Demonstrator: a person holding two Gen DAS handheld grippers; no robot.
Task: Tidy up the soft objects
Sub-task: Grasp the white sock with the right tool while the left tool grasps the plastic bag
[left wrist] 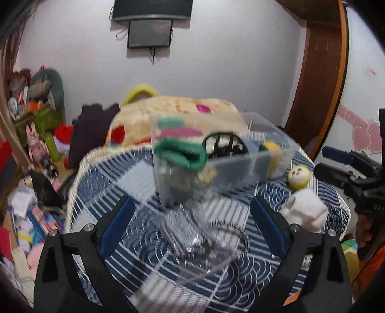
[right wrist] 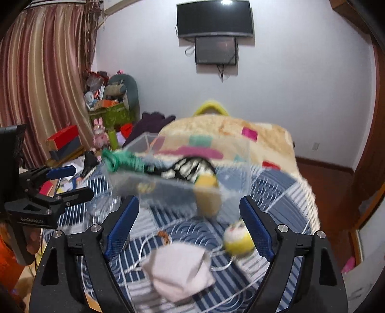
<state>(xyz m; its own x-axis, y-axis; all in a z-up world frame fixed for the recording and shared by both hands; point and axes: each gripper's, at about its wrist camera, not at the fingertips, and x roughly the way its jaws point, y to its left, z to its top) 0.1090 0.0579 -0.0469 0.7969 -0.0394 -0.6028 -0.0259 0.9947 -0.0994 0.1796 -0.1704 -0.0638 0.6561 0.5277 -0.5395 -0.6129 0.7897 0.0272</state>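
A white cloth pouch (right wrist: 179,270) lies on the near part of the blue patterned bedspread (right wrist: 276,192), between the spread, empty fingers of the right gripper (right wrist: 190,225). Just right of it sits a small yellow plush (right wrist: 238,239); farther off stands the clear organizer box (right wrist: 168,183). The left gripper (left wrist: 190,225) is spread too. The pouch's loose drawstring could snag a finger, and a shallow pinch may slip.

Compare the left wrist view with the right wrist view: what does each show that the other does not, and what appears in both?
Only the left wrist view shows the pink hearts on the wall and the right gripper from the side. Only the right wrist view shows the striped curtain and the left gripper from the side. Both show the clear bin holding a green sock, the white cloth, the yellow plush ball and the wall screens.
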